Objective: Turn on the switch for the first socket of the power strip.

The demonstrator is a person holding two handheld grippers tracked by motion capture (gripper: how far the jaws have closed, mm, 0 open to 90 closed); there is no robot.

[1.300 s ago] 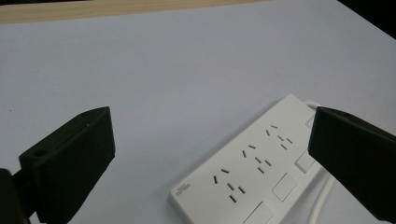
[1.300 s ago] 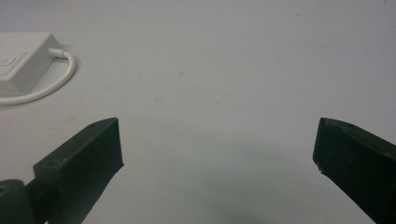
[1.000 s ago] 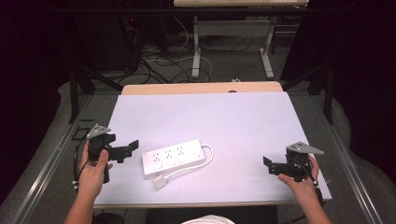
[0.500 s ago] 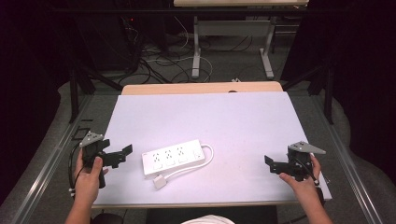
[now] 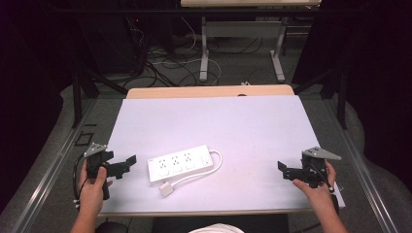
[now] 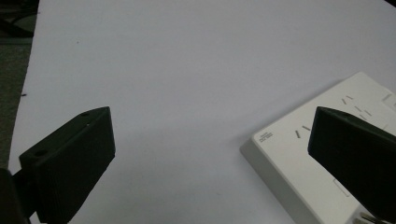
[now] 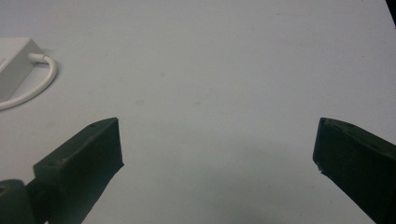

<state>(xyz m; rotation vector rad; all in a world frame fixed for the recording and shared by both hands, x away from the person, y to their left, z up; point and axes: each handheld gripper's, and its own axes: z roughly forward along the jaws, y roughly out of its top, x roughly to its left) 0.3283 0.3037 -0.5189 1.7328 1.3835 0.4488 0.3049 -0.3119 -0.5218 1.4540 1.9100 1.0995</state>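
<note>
A: What sits nearest the person's edge of the table [image 5: 272, 121]?

B: The two hands. The left hand [image 5: 92, 187] holds the left gripper [image 5: 127, 162] at the near left corner of the white table top, and the right hand [image 5: 316, 187] holds the right gripper [image 5: 283, 168] at the near right. Both grippers point inward, toward the middle of the table.

A: How do the jaws stand?

B: Released on both sides. In the left gripper view the two black jaws are spread wide with bare table between them; the right gripper view shows the same wide gap over bare white surface. Neither pair grasps anything.

A: And the power strip?

B: The white power strip [image 5: 180, 165] lies flat on the table, left of centre, just beside the left gripper and well apart from the right one. Its near left end shows in the left gripper view [image 6: 299, 154], partly behind one jaw, not touched by it. Its white cord [image 5: 194, 177] loops out from the right end and runs back along the near side to a white plug [image 5: 166, 189] lying near the strip's near left corner. Part of that loop shows in the right gripper view [image 7: 44, 84].

A: What lies farther off?

B: Beyond the white top a strip of wooden edge [image 5: 209, 92], then the floor with cables [image 5: 165, 60] and the metal legs of another table [image 5: 206, 48].
</note>
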